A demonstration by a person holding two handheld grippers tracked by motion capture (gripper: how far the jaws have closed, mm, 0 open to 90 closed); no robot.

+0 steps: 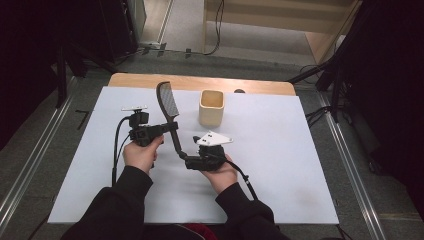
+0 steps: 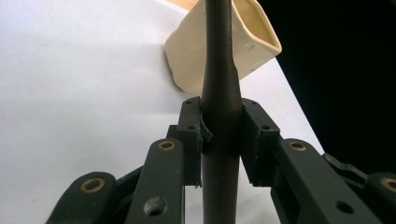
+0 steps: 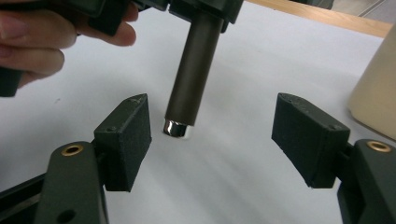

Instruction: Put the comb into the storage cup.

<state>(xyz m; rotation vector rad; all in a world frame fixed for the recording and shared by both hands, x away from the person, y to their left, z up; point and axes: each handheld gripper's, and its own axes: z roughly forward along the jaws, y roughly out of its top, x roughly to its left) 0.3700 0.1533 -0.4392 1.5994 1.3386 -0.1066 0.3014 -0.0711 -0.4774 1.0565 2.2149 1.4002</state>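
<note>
The left gripper (image 2: pixel 219 140) clamps the dark handle of a comb (image 1: pixel 168 107), holding it above the white table (image 1: pixel 280 150). The right gripper (image 3: pixel 212 135) stands open around the handle's metal-capped end, touching nothing. A cream cup (image 1: pixel 211 108) stands just beyond.

The comb (image 1: pixel 168 105) looks matt dark plastic with a shiny metal cap on its handle end (image 3: pixel 177 129), the cup (image 1: pixel 211 107) smooth cream, the table (image 1: pixel 280 150) matt white with a wooden edge.

Comb (image 2: pixel 219 70) head cut off by the top edge.
</note>
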